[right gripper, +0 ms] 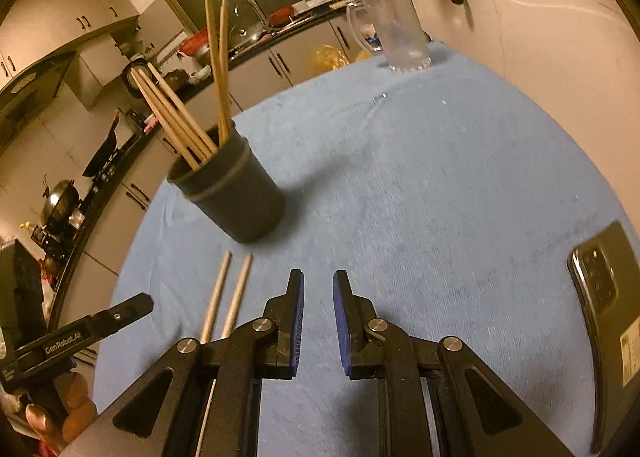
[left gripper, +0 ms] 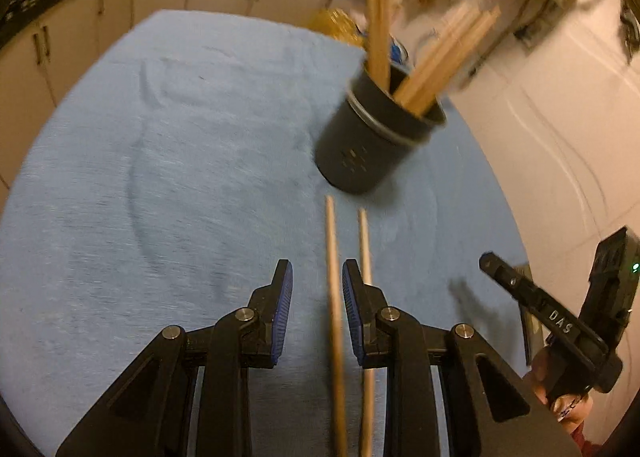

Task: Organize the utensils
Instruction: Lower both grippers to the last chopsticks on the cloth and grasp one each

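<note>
From the left wrist view, the left tool (left gripper: 317, 289) hangs over the blue-covered table (left gripper: 160, 177) with its jaws a little apart. 1 loose chopstick (left gripper: 334, 317) runs up through the gap between the blue pads, touching neither as far as the picture shows; the second chopstick (left gripper: 365, 241) lies just outside the right-hand pad and passes under it. Both point toward the dark holder (left gripper: 360, 145), which stands just beyond their tips, so the tool looks lined up to pick up a stick and drop it in the holder. The holder already carries chopsticks (2 upright ones read clearly, and a leaning bundle too blurred to count here). The right tool (left gripper: 496, 263) shows at the right edge, off to the side of the pair.

From the right wrist view, the right tool (right gripper: 319, 317) also has its jaws slightly apart, with only bare cloth between them. The 2 loose chopsticks (right gripper: 228, 297) lie just to its left, side by side, near the holder (right gripper: 236, 193). Here the holder shows about 5 sticks: 2 upright and about 3 leaning left. A clear glass mug (right gripper: 396, 29) stands at the far edge, well apart, and 1 phone (right gripper: 604, 321) lies at the right edge, both apparently kept clear of the work.
</note>
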Available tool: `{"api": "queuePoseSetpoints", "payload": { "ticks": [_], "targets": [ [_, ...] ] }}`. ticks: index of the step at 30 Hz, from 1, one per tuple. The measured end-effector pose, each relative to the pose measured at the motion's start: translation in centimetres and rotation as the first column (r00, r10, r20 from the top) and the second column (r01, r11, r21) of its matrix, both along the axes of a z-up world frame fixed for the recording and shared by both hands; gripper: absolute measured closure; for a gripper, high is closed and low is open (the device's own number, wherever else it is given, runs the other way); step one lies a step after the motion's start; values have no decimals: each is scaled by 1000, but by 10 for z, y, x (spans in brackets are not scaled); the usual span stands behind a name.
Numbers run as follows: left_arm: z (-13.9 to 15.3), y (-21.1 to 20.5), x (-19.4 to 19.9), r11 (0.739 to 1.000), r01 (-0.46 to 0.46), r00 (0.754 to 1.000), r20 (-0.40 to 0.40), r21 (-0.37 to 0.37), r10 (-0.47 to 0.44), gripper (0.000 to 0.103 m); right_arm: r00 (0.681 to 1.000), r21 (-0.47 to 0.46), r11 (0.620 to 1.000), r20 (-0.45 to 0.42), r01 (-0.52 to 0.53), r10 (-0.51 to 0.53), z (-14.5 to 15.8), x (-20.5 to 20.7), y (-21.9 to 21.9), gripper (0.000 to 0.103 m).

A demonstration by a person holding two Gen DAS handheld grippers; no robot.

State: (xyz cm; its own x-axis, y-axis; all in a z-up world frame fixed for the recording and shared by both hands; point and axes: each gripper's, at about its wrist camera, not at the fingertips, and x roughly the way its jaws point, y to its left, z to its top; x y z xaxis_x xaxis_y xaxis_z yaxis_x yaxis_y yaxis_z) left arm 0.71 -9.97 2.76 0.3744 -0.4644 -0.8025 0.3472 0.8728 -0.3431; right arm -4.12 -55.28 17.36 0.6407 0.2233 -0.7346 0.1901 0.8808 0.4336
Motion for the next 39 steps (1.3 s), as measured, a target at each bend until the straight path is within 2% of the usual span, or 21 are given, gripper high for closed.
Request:
{"api": "queuePoseSetpoints", "payload": {
  "ticks": [4, 9, 10, 13, 17, 22, 26, 30, 36, 39],
  "targets": [
    [-13, -26, 5, 997, 55, 998, -45, 58, -52, 79, 1000, 7, 1000, 9, 7, -8, 4, -3, -4, 87],
    [-26, -47, 14, 988, 81, 996, -53, 130, -74, 81, 1000, 7, 1000, 19, 10, -10, 8, -5, -7, 87],
    [-27, -48, 15, 987, 74, 996, -52, 142, -67, 88, 1000, 8, 1000, 21, 11, -11, 9, -5, -7, 87],
    [-28, -47, 18, 984, 56, 998, -40, 168, -50, 97, 1000, 15, 1000, 18, 7, -7, 10, -3, -8, 87],
    [-27, -27, 15, 983, -7, 999, -33, 184, 14, 97, 1000, 15, 1000, 7, -12, 12, 12, 1, -2, 87],
    [-27, 16, 10, 985, -103, 993, -48, 142, 111, 97, 996, 25, 996, -41, -81, 82, 8, 15, 21, 87],
    [-27, 42, 3, 984, -148, 986, -62, 103, 155, 97, 981, 56, 988, -120, -144, 150, -4, 34, 47, 87],
    [-27, 43, 2, 986, -142, 987, -64, 87, 148, 96, 967, 66, 983, -180, -173, 183, -13, 55, 71, 87],
    [-26, 51, -3, 989, -131, 989, -59, 71, 136, 96, 943, 15, 984, -283, -179, 176, -27, 79, 97, 86],
    [-27, 50, 1, 989, -127, 990, -53, 76, 132, 96, 941, -30, 983, -296, -179, 163, -27, 86, 105, 86]
  ]
}}
